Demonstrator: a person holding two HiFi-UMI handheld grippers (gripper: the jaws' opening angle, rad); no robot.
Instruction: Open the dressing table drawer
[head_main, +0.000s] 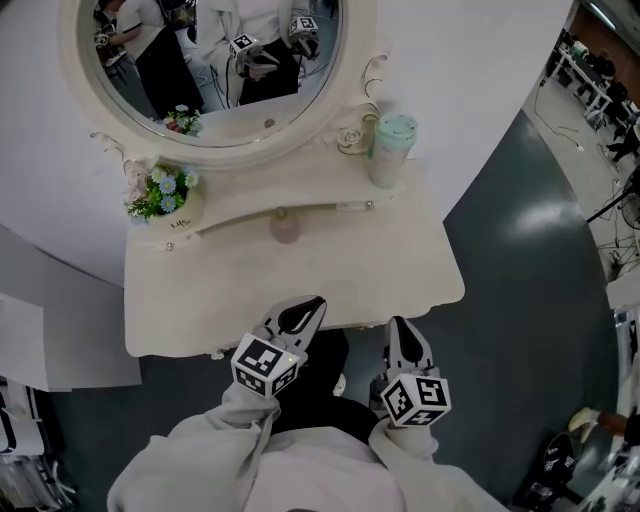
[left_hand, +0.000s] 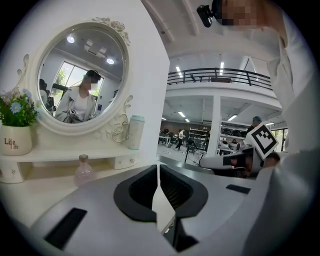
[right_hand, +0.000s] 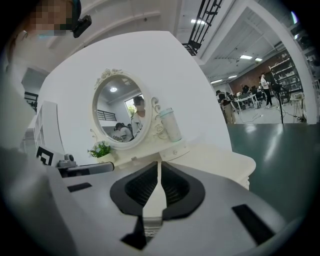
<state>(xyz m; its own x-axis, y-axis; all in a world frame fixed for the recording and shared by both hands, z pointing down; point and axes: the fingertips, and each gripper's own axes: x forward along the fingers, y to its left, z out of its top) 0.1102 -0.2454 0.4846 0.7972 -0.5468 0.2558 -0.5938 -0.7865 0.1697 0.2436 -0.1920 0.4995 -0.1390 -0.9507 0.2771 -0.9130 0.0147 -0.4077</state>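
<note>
The cream-white dressing table (head_main: 420, 270) carries one of each thing on its top (four in all, counting the mirror). There is one oval mirror in a carved cream frame (head_main: 215, 150) at 12 o'clock and one cream pot of blue and white flowers (head_main: 165, 200) at 10 o'clock. One pale tumbler with a mint-green lid (head_main: 392, 150) stands at 2 o'clock. One small pink glass bottle (head_main: 285, 225) stands near the middle, just in front of the raised shelf.

That shelf holds two small drawers, one at each end, and both are pushed in flush. The left small drawer (head_main: 160, 243) sits below the flower pot and the right small drawer (head_main: 355, 206) below the tumbler. Any drawer front under the tabletop is hidden in the head view by the top's near edge.

Two grippers hang at the near edge, side by side but apart, both pointing towards the mirror. Each carries one marker cube, two cubes in all. The left gripper (head_main: 312, 305) is at 6 o'clock with its tip over the edge of the tabletop. Its jaws are pressed together along a thin seam, with nothing between them. The right gripper (head_main: 398, 325) is at 5 o'clock, just off the edge. Its jaws are likewise closed on nothing. Both grippers are well apart from the shelf drawers. The person's two pale sleeves (head_main: 200, 450) fill the bottom of the head view.
</note>
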